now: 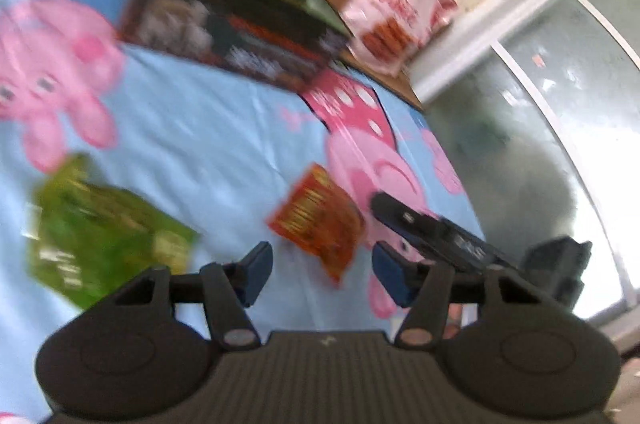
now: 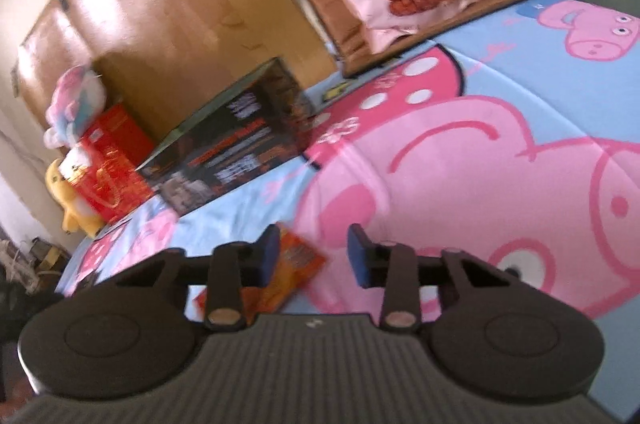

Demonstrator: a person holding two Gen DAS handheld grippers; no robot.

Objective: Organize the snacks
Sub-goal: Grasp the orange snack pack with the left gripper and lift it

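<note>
Though both grippers' fingers stood parted and empty, the orange packet (image 2: 294,274) lay on the bed (image 2: 520,95) beside the right gripper (image 2: 313,256), left of its gap, nearer than the left gripper (image 1: 322,274).

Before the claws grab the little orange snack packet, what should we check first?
1. Left claw open: ok.
2. Right claw open: ok.
3. Both claws holding nothing: ok.
4. Orange snack packet lying free on the bedsheet, nothing on top: ok.
5. Right claw lined up on the packet: not ok, the packet sits under its left finger.
6. Where the packet should go, black box or elsewhere: cannot tell.
</note>
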